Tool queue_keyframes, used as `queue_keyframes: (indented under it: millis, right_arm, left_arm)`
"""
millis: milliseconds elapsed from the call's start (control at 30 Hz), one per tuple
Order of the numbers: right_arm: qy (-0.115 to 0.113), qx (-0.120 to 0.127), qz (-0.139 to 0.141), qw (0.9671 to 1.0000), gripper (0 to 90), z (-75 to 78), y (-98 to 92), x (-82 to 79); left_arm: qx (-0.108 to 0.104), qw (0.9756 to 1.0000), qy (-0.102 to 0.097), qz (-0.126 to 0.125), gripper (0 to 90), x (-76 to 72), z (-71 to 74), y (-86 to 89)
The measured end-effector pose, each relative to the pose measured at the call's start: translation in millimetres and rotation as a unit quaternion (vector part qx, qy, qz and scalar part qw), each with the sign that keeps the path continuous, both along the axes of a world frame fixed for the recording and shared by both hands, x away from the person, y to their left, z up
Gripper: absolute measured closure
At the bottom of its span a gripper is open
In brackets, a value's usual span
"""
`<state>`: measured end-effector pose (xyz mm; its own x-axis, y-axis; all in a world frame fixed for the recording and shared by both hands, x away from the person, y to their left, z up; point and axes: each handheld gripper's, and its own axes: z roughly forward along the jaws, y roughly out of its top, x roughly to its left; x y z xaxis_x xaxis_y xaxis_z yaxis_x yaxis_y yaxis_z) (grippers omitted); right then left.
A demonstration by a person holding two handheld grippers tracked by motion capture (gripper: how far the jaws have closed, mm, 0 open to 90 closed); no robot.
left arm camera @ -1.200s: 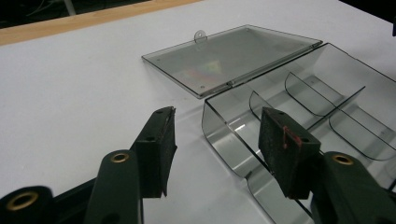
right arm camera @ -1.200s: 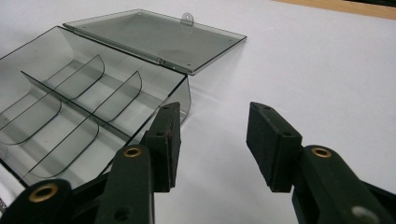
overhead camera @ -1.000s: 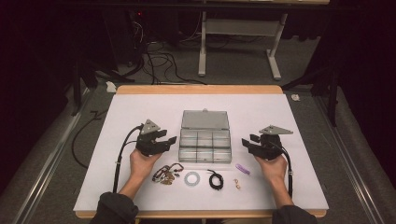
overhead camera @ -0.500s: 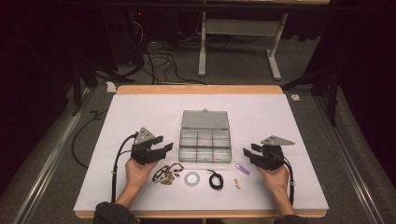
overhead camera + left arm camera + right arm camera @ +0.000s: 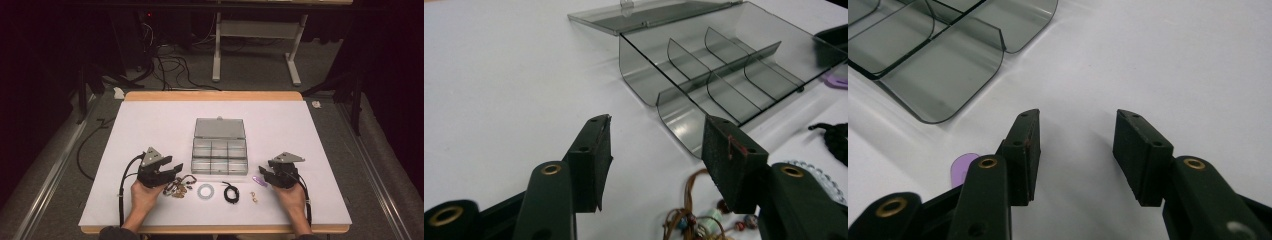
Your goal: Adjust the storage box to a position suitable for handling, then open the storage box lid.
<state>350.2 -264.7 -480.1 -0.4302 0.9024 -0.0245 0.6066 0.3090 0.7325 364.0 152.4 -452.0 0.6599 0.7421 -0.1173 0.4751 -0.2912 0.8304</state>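
Observation:
A clear grey compartment box (image 5: 220,150) lies open mid-table, its lid flat behind it. In front of it lie a brown corded bead bracelet (image 5: 179,186), a clear bead ring (image 5: 205,191), a black cord (image 5: 231,192), a small gold piece (image 5: 254,196) and a purple piece (image 5: 258,181). My left gripper (image 5: 172,170) is open just left of the bead bracelet (image 5: 696,220), its jaws (image 5: 656,145) empty and aimed at the box (image 5: 724,75). My right gripper (image 5: 263,174) is open beside the purple piece (image 5: 962,167); its jaws (image 5: 1078,132) have just widened a little, with nothing between them.
The white table top (image 5: 150,125) has a wooden rim (image 5: 215,95). Cables trail from both grippers toward the near edge. Beyond the table are floor cables (image 5: 165,60) and a white desk frame (image 5: 250,30).
Both hands have drawn back toward the near edge and sunk lower. The left gripper now sits by the bead bracelet, the right one by the purple piece.

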Motion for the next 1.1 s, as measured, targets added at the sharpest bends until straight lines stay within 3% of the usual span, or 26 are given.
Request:
queue_keyframes:
  millis: [133, 233, 367, 533, 600, 700, 833, 967, 1100]
  right_arm:
    - [0.007, 0.015, 0.003, 0.9999, 51.0, -0.6, -2.8, 1.3]
    - [0.005, 0.008, 0.004, 0.9999, 50.5, -0.8, -1.0, 0.4]
    - [0.002, 0.006, 0.003, 1.0, 50.2, -1.0, -0.8, 0.2]
    - [0.002, 0.005, 0.003, 1.0, 50.0, -1.1, -0.5, -0.1]
    - [0.002, 0.005, 0.002, 1.0, 49.9, -1.1, -0.5, -0.1]
    - [0.001, 0.005, 0.003, 1.0, 49.8, -1.1, -0.6, -0.1]
    - [0.0, 0.004, 0.004, 1.0, 49.7, -1.1, -0.6, -0.1]
    - [-0.002, 0.002, 0.004, 1.0, 49.4, -1.3, -0.6, -0.1]
    - [-0.002, 0.001, 0.004, 1.0, 49.2, -1.3, -0.4, -0.3]
  left_arm:
    - [-0.001, 0.9999, 0.008, -0.006, 46.2, -11.3, -2.7, 0.4]
    - [0.015, 0.9997, 0.011, -0.018, 47.9, -20.0, -5.6, -0.8]
    - [0.01, 0.9994, 0.02, -0.025, 51.6, -26.8, -7.0, -0.4]
    - [0.02, 0.9992, 0.018, -0.028, 54.3, -35.6, -10.4, 0.0]
    - [0.019, 0.9991, 0.029, -0.024, 55.4, -36.7, -12.9, 2.3]
    - [0.03, 0.9991, 0.026, -0.018, 56.8, -38.5, -15.7, 5.9]
    - [0.012, 0.9993, 0.035, -0.002, 61.8, -37.7, -19.3, 13.5]
    - [0.033, 0.999, 0.031, -0.008, 69.1, -35.9, -21.3, 13.6]
    - [0.036, 0.9988, 0.03, -0.01, 71.9, -32.9, -24.8, 10.7]
